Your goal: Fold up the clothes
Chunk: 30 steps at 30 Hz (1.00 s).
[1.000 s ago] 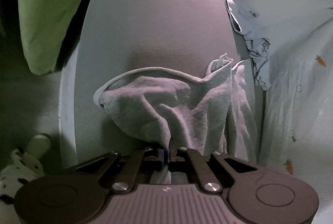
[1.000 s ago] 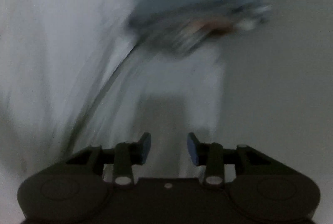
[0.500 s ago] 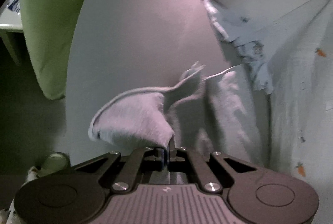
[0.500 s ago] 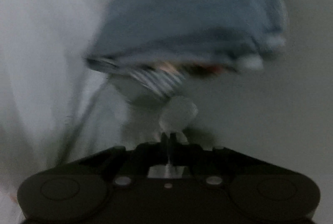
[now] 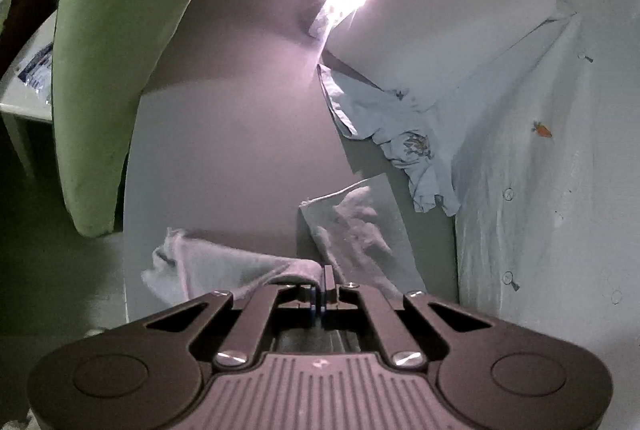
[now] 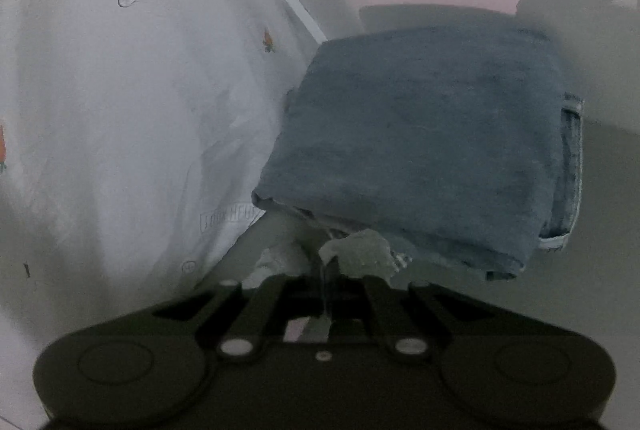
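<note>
A pale grey fleecy garment (image 5: pixel 224 266) hangs lifted above the grey bed surface (image 5: pixel 240 134). My left gripper (image 5: pixel 320 290) is shut on a fold of it. One flap trails to the left and another part (image 5: pixel 352 230) spreads to the right. In the right wrist view my right gripper (image 6: pixel 326 270) is shut on a corner of pale cloth (image 6: pixel 358 252), just in front of a folded pair of blue jeans (image 6: pixel 420 150). Whether that corner belongs to the same garment I cannot tell.
A crumpled light-blue garment (image 5: pixel 400 134) lies beyond the pale one. A white duvet with carrot prints and buttons (image 5: pixel 540 198) (image 6: pixel 140 90) borders the grey surface. A green cushion (image 5: pixel 112 70) stands at the left, and a bright light glares at the back.
My left gripper has risen with the pale garment, which now hangs stretched out. My right gripper has gone from open to shut on the pale corner and moved close to the folded jeans.
</note>
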Available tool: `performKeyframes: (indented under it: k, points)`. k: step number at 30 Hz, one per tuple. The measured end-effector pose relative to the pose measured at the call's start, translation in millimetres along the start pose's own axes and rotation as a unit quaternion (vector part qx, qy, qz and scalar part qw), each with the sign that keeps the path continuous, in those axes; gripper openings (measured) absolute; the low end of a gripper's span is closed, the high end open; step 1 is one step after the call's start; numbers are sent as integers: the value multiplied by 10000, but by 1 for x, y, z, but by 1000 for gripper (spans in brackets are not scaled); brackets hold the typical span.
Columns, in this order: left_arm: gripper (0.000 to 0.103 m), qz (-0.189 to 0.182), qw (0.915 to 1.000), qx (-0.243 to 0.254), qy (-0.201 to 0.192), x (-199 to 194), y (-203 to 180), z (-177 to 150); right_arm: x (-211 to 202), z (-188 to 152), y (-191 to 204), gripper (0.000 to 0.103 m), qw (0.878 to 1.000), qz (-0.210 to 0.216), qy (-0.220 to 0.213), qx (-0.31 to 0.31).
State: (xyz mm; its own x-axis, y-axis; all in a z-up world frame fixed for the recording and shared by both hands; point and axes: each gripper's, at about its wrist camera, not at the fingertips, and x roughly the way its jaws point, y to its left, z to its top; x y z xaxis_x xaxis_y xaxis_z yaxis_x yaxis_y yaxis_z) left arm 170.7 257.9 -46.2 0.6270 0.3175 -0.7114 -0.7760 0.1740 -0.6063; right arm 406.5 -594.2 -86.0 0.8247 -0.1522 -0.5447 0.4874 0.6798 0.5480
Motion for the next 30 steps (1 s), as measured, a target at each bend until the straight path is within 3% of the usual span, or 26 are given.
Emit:
performKeyframes:
  k: [2,6,12,17,21,23,24,25,26,28,30]
  points:
    - [1,148,9997,175,-18,6,-6,1,5,0,8,0,9998,-112,-10,-171]
    - [1,122,9999,73,17,29,-21,12,18,4,24,0,9993,-341,3,-131]
    - [1,48,9980,612,117,89,-85,24,38,22,82,0,9973,-409,-276,-536]
    - [1,-97,9962,803,324,177,-137,35,107,40,147,0,9937,-629,-160,-916]
    - [2,155,9895,1212,770,276,-178,37,190,38,188,2,9887,-998,80,-1117]
    - [8,471,9804,1598,1057,331,-193,32,230,30,206,4,9848,-1195,186,-1244]
    - [9,652,9731,1856,1198,355,-198,28,247,24,214,19,9825,-1270,259,-1335]
    - [10,878,9646,2101,1330,376,-202,23,264,18,223,41,9801,-1345,332,-1425]
    - [11,989,9598,2221,1404,389,-204,19,278,12,231,47,9769,-1407,366,-1564]
    - [20,892,9590,2274,1438,399,-204,15,287,-1,247,48,9678,-1468,288,-2026]
    - [40,670,9597,2341,1405,398,-204,13,285,-16,260,52,9566,-1435,177,-2529]
